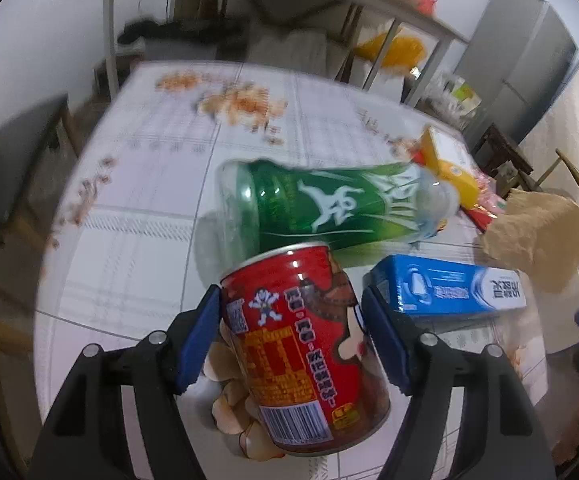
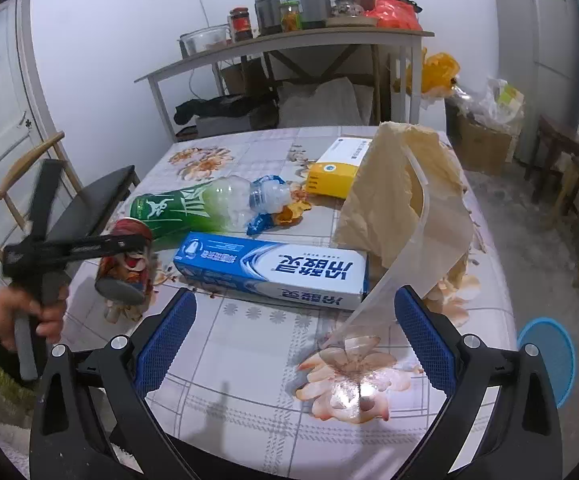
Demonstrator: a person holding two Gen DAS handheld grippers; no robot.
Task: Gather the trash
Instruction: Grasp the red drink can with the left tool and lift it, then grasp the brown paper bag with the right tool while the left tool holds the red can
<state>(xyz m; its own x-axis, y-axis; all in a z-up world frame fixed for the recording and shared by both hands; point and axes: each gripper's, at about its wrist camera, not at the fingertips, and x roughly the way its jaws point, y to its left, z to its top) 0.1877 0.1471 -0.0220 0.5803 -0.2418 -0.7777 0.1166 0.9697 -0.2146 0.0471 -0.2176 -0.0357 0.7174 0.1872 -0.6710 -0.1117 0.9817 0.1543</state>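
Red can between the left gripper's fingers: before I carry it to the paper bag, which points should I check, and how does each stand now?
1. Red can sits between the left gripper pads: ok.
2. Pads lie against both its sides: ok.
3. Grip firm enough to lift: cannot tell.
4. Right gripper open and empty: ok.
5. Paper bag mouth open towards the can: cannot tell.
6. Straight way to the bag free: not ok, the toothpaste box lies between.
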